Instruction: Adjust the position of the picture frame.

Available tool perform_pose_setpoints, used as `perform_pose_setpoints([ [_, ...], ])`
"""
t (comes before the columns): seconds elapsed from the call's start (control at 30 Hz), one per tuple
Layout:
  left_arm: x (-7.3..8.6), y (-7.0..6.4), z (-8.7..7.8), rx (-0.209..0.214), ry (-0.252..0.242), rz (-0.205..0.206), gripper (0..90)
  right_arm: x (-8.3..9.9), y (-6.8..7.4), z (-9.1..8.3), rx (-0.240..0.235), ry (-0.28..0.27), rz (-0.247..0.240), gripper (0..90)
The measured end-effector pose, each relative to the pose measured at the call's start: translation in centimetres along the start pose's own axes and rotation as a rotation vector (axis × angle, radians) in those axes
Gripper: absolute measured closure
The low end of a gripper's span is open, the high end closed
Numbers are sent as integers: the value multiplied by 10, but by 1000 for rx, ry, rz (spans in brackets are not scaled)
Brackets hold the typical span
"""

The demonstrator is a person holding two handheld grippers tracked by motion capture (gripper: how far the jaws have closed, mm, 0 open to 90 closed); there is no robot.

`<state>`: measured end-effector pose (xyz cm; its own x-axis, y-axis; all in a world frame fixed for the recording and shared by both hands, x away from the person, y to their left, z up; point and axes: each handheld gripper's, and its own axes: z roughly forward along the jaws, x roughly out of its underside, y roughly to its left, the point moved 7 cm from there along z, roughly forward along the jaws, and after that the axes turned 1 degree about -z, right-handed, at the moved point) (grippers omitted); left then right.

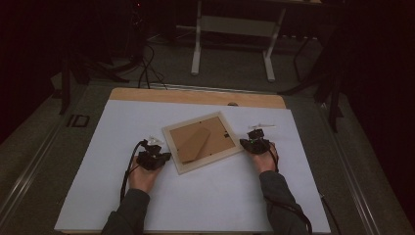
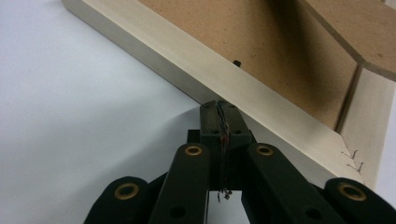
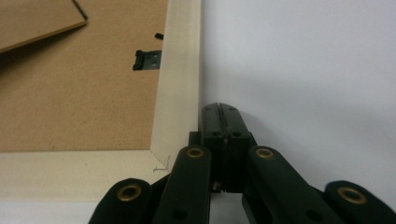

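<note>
A wooden picture frame is laid face down on a white sheet that covers the wooden table, and it is turned at an angle to the table's edges. Its brown backing board faces up, with the folding easel stand lying across it. In the right gripper view a small black metal turn clip is seen at the inner edge of the pale frame moulding.

The left gripper is held by the left hand just beside the frame's left edge. In the left gripper view its jaws are pressed fully together with nothing between them, and the tips are set against the outer side of the frame rail.

The right gripper is held by the right hand just beside the frame's right corner. In the right gripper view its jaws are likewise closed together and empty, resting on the white sheet right alongside the outer edge of the frame, close to a mitred corner.

A cable is seen trailing from the left gripper along the forearm.
</note>
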<state>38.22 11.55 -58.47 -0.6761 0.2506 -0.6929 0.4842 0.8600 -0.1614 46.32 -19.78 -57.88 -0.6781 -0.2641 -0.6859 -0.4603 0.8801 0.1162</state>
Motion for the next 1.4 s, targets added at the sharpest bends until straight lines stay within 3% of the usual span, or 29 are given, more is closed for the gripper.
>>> perform_pose_setpoints([
  [0.27,-2,0,1,-6,14,12,900,10,3,-9,-12,5,-11,899],
  [0.43,-3,3,2,5,6,-8,900,17,6,-14,-30,-5,2,899],
  [1.03,-12,9,7,16,28,-14,900,33,13,-27,-38,-19,0,899],
  [1.2,-14,10,9,16,31,-12,900,39,13,-32,-68,-37,41,899],
  [1.4,-14,10,10,21,26,-19,900,43,15,-34,-61,-50,34,900],
])
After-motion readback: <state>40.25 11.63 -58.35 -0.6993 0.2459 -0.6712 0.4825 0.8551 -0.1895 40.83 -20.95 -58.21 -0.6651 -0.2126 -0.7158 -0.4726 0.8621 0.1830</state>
